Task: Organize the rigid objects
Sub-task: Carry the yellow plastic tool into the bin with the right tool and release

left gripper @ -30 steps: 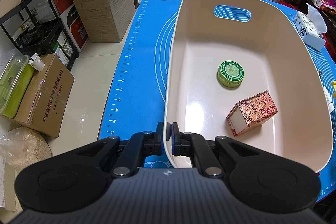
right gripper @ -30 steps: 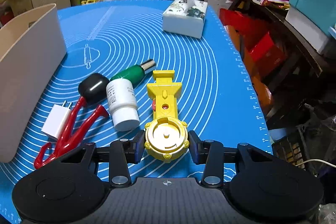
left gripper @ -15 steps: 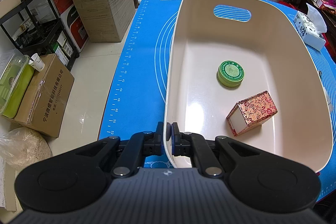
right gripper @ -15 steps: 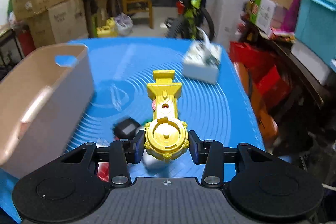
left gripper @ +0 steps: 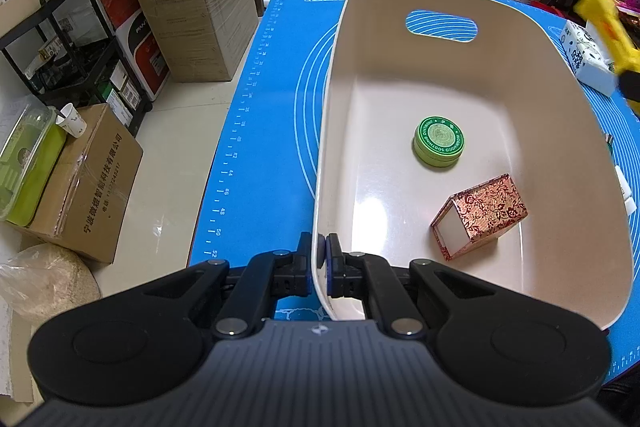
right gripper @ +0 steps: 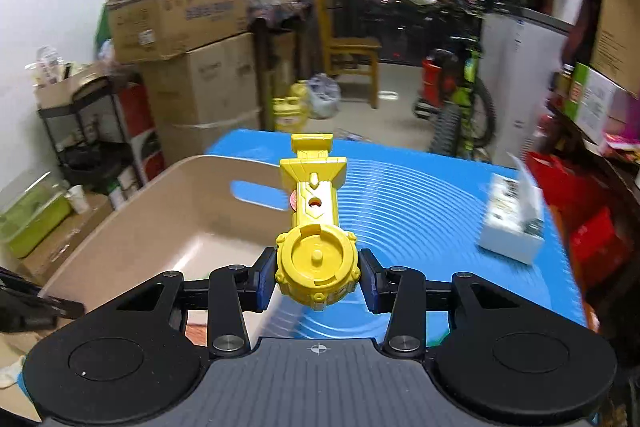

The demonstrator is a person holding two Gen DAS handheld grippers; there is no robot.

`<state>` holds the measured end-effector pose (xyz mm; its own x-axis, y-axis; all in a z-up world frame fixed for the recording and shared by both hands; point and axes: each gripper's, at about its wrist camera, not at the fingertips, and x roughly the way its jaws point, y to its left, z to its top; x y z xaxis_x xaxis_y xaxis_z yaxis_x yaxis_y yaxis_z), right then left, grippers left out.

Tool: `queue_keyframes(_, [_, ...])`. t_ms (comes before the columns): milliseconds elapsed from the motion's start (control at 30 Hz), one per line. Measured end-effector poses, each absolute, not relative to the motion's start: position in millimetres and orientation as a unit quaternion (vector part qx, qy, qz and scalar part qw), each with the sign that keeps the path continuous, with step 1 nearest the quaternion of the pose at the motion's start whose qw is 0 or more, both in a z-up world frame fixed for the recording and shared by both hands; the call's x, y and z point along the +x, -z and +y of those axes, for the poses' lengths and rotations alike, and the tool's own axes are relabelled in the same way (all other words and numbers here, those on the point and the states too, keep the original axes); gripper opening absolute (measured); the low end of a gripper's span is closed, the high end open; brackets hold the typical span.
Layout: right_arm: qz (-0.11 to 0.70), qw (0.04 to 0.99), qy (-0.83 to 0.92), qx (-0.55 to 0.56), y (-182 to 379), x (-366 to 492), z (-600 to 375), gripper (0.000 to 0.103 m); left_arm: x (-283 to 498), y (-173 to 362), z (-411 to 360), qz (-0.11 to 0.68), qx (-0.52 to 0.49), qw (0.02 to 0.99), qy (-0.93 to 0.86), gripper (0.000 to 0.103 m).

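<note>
Yellow plastic toy launcher (right gripper: 316,259) sits pinched in the right gripper (right gripper: 318,281), ready for the cream plastic tub (left gripper: 472,75); the left gripper (left gripper: 320,263) fingers squeeze its rim, steadying it.

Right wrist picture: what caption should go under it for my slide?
Right gripper carries a yellow toy above the blue mat, toward the beige bin.

Yellow toy launcher (right gripper: 316,259) held in the air beside a beige bin (left gripper: 560,131).
The bin sits on a blue mat and holds a round green tin (left gripper: 439,141) at its centre and a red floral box (left gripper: 480,223) on its side nearer the bin's near end.
</note>
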<state>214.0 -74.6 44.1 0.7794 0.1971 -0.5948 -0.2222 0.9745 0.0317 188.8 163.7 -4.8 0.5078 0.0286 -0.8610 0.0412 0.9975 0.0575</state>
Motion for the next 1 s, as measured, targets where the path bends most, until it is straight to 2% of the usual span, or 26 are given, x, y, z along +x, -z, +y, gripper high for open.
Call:
queue_keyframes(467, [0.372, 0.903, -0.197, -0.091, -8.5, 227.2, 36.0, 0.049, 189.1, 3.8, 163.6, 0.498, 0.033, 0.867, 0.005, 0.008])
queue_keyframes(733, [0.416, 0.877, -0.2, -0.135, 13.8, 227.6, 59.3, 0.049, 189.1, 3.8, 163.3, 0.498, 0.033, 0.867, 0.005, 0.008])
queue_keyframes(1000, [0.423, 0.871, -0.205, -0.144, 16.8, 226.7, 61.2, 0.048, 189.4, 4.3, 163.6, 0.498, 0.033, 0.866, 0.005, 0.008])
